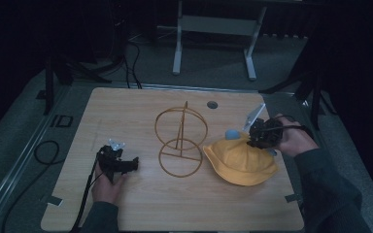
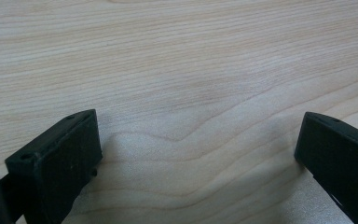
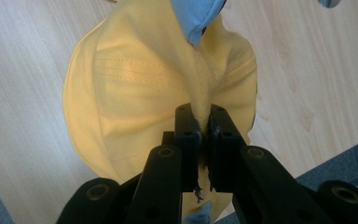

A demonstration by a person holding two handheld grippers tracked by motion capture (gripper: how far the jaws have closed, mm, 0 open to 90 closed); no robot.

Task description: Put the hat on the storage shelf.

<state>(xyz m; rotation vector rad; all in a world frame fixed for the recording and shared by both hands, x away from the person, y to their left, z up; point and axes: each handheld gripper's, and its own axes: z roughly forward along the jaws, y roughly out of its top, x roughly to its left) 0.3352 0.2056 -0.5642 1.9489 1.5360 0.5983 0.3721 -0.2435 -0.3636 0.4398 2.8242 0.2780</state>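
While the right hand lifts: notes run left to right across the table (image 1: 126,204).
Left tool (image 1: 135,164): parked low near the table's left part, jaws wide, nothing between them.
Wire stand (image 1: 180,141): middle of the table, two hoops on a post, bare; its base ring sits just beside the hat's brim.
Hat (image 1: 240,160): yellow, right of the stand, mostly resting on the table, far edge drawn up.
Right tool (image 1: 255,138): clamped tight on a pinched fold of the hat.
Doing it well: I'd raise slowly and keep the pinch firm so the cloth doesn't slip; clear the top hoop before swinging over.
Right gripper view: fold (image 3: 200,105) squeezed between the pads, blue lining (image 3: 196,16) above.
High view: where stand and hat lie.
Left gripper view: wood grain (image 2: 191,70) under open jaws.
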